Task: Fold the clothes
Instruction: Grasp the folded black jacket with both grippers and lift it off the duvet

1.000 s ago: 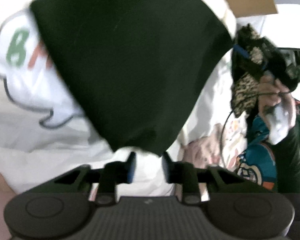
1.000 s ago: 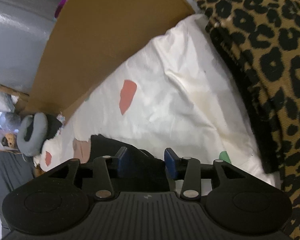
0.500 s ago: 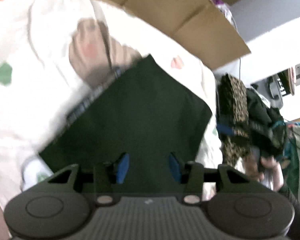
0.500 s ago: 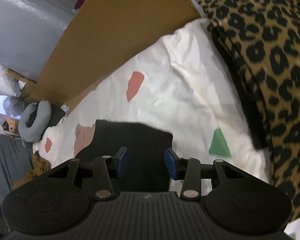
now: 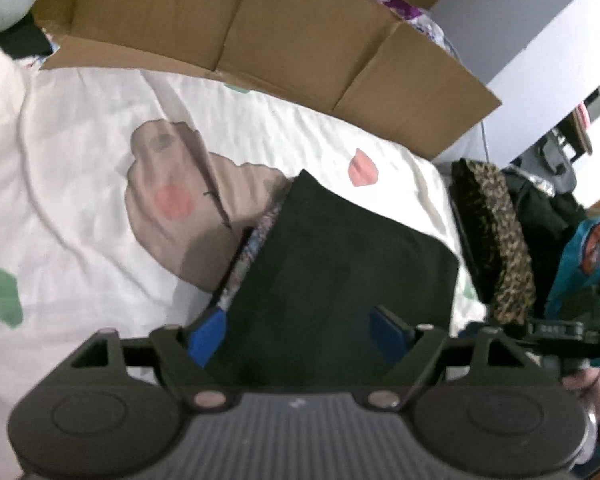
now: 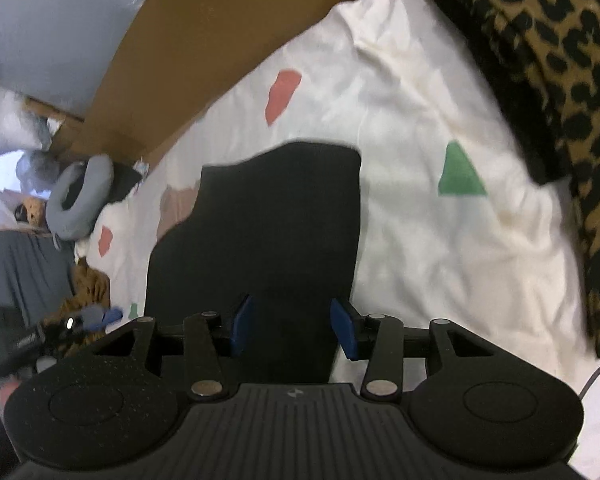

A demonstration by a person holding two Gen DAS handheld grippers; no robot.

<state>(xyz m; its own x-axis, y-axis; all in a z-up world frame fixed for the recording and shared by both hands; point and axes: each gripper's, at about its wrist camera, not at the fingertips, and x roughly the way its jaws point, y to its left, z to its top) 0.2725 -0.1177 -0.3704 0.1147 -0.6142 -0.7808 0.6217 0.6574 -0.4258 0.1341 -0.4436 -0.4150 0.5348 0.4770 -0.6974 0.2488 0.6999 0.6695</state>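
A folded black garment [image 5: 340,272] lies flat on the white bedspread [image 5: 80,184], a strip of patterned fabric showing along its left edge. My left gripper [image 5: 300,332] hovers over its near edge, jaws spread wide and holding nothing. In the right wrist view the same black garment [image 6: 268,232] stretches away from my right gripper [image 6: 294,328], which is open above its near end. A folded leopard-print garment [image 5: 496,240] rests just right of the black one, and it fills the upper right of the right wrist view [image 6: 560,60].
A flattened cardboard box [image 5: 260,28] stands along the far side of the bed. A grey neck pillow [image 6: 80,196] and a brown bundle lie at the bed's far end. More clothes, dark and teal [image 5: 580,248], are heaped beyond the leopard piece.
The black garment, hanging close before the left camera a second ago, now lies flat on the bedspread. The left jaws have spread much wider. The right gripper has drawn back along the garment.
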